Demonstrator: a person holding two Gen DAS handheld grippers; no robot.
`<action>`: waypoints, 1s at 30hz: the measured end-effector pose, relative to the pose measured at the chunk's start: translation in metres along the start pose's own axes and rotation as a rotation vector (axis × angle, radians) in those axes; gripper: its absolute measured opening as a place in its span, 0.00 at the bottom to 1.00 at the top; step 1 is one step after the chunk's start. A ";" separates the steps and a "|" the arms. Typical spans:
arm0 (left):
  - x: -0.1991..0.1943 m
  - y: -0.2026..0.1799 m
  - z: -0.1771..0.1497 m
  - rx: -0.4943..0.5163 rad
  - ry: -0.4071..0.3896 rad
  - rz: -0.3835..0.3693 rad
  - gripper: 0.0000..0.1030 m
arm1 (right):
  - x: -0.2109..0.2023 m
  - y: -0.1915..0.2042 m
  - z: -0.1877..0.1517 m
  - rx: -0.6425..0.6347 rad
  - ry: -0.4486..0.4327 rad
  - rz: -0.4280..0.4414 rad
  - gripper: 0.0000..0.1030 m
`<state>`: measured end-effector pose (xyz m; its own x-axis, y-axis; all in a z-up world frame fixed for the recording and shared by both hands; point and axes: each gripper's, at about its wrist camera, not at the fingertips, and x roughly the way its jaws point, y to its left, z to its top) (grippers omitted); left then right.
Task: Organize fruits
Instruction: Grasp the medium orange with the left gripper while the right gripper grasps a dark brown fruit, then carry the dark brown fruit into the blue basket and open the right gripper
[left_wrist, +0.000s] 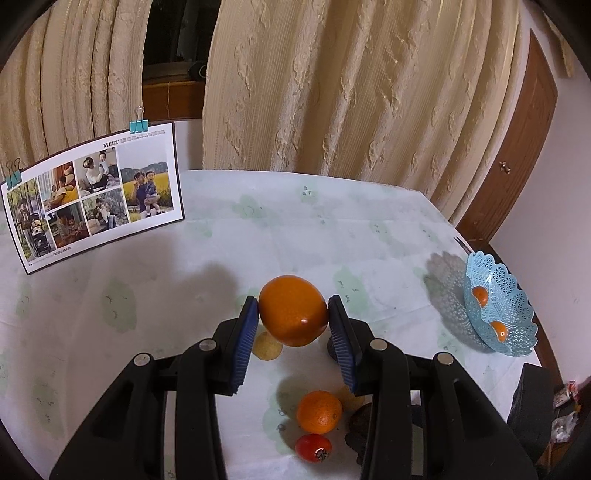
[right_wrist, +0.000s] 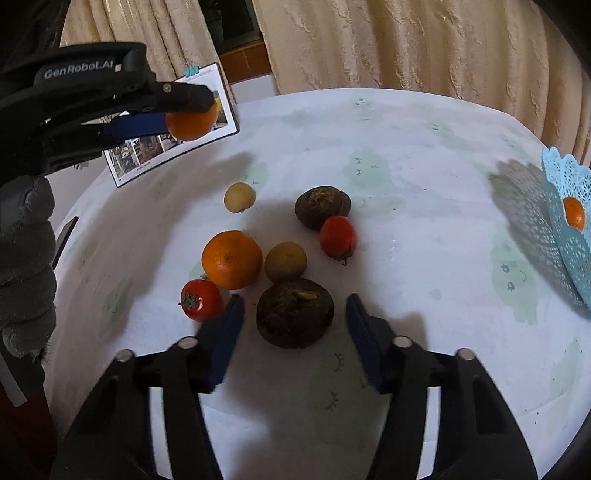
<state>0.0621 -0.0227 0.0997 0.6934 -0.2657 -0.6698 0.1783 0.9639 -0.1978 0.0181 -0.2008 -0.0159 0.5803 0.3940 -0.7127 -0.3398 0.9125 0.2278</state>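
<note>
Fruit lay mostly unsorted on the table (right_wrist: 406, 155): the blue basket (left_wrist: 511, 314) at its far right edge held only two small oranges. The left gripper (left_wrist: 292, 312) was clamped on a big orange (left_wrist: 291, 310), lifted above the cloth. The right gripper (right_wrist: 295, 314) stood wide open around a dark fruit (right_wrist: 294, 312), not touching it. Six others waited nearby, by my count. The photo sheet (left_wrist: 92, 195) read "MEET"; the left gripper's body read "GenRobot.AI".

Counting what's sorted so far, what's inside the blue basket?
Two small oranges show inside the basket, which sits near the table's right edge. Its near wall hides part of the inside, so more fruit could lie there unseen.
</note>
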 end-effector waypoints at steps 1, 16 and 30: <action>0.000 -0.001 0.000 -0.001 0.001 0.001 0.39 | -0.001 0.001 -0.001 -0.006 -0.001 -0.006 0.53; 0.002 -0.008 -0.004 0.014 0.008 -0.005 0.39 | -0.038 -0.024 -0.003 0.082 -0.091 -0.035 0.43; 0.002 -0.023 -0.011 0.056 0.016 -0.028 0.39 | -0.115 -0.106 -0.009 0.302 -0.284 -0.191 0.43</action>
<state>0.0521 -0.0457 0.0953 0.6762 -0.2922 -0.6763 0.2361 0.9555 -0.1767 -0.0191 -0.3441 0.0361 0.8058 0.1917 -0.5603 -0.0003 0.9463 0.3233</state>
